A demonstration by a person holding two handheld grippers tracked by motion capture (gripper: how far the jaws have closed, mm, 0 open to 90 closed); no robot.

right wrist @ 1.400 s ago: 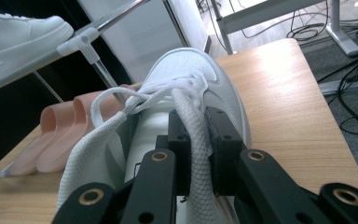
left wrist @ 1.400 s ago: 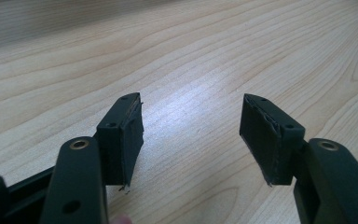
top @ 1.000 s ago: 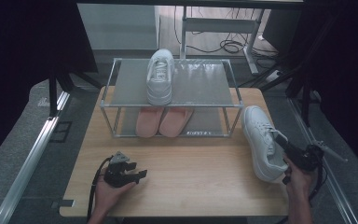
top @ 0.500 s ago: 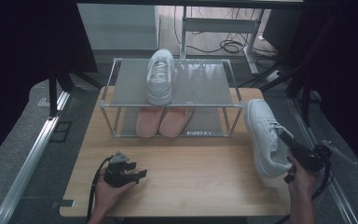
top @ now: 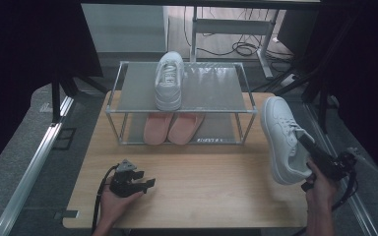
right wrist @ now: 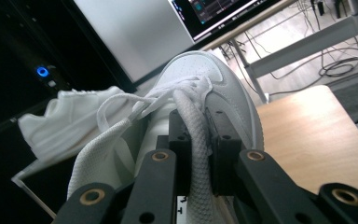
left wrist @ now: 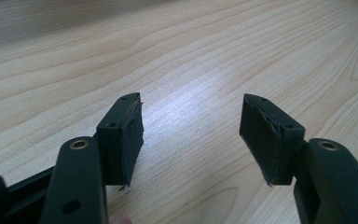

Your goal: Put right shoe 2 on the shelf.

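Since the earlier frame the right gripper (top: 309, 147) had carried its white sneaker (top: 281, 138) a little higher off the right end of the table (top: 202, 187), jaws clamped on the shoe's collar edge, while the left gripper (top: 145, 184) rested at the near left with its jaws apart on nothing. Left to right stood one two-tier rack (top: 179, 101), one matching sneaker (top: 169, 81) on its top shelf, two pink slippers (top: 172, 127) below, and one held shoe. The lift-and-carry step seemed in hand; next, it likely needed swinging left to settle beside its mate.
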